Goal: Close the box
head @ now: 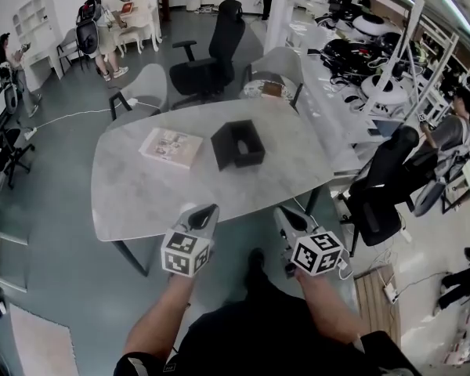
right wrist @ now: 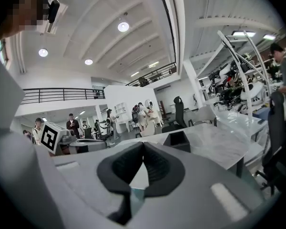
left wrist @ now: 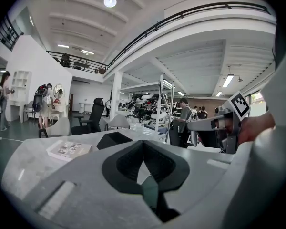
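- While the left gripper (head: 207, 210) and right gripper (head: 283, 215) hang at the near edge of the table (head: 133, 198) in the head view, each with fingers pressed together on nothing, the box (head: 238, 144) sits open mid-table, well apart from both.
- Risk, head view: the box stands loose on smooth stone, so a one-sided push on its top would likely slide or tip it rather than shut it. A booklet (head: 171, 146) lies just beside it on the left, and a sweeping left gripper could knock it.
- Count, head view: one box, one booklet, one table, two grippers.
- Left gripper view: its pads (left wrist: 127, 165) meet with nothing between them. The box (left wrist: 113, 140) lies far ahead, past the booklet (left wrist: 69, 149), and the right gripper (left wrist: 193, 126) is off to the right. Closed tips can only press, so a flap that needs pinching would slip; which part is the lid cannot be told.
- Count, left gripper view: one box, one booklet, one other gripper.
- Right gripper view: its pads (right wrist: 159, 168) are likewise closed on nothing. The box (right wrist: 177, 140) is ahead, a little right, and the left gripper (right wrist: 97, 145) is at the left. A low approach could catch the box wall and shove it toward the far edge.
- Count, right gripper view: one box, one other gripper, no booklet in sight.
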A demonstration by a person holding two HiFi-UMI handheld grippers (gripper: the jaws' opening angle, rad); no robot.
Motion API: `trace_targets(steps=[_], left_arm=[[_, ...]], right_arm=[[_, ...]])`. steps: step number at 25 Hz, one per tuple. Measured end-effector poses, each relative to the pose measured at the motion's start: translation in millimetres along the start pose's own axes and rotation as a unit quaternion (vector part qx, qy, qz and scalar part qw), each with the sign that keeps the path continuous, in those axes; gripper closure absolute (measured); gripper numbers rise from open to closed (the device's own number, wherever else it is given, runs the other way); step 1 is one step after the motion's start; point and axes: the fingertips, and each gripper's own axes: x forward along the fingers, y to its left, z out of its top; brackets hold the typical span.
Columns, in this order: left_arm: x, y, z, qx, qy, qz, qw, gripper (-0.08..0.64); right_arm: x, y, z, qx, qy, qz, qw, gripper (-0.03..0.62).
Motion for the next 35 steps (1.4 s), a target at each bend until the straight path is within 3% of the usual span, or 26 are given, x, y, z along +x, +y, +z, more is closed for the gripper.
trace_targets(steps=[4,10,19,25,35], left_arm=[[32,23,6,-0.002,0.007,0.012,0.9999,0.549],[109,64,14,-0.020,0.039,0.036,0.9984,0.549],[227,111,38,-0.019,0.063,0.069,0.9954,0.548],[262,139,45,-0.032,0.066,0.075,0.9944,0.548],[276,174,31,-0.046,0.062,0.040,0.9962,0.546]], right_arm=[[36,-25,10,0.004,0.004,0.014,1.000,0.589],[103,-95,41,0.010,0.001,0.012,1.000,0.589],[195,-191,75,0.031,0.022,0.056,0.998,0.589],[239,-203,71,0.018,0.053,0.077,0.995,0.589],[281,-195,62,-0.011,0.095,0.041,0.995,0.589]])
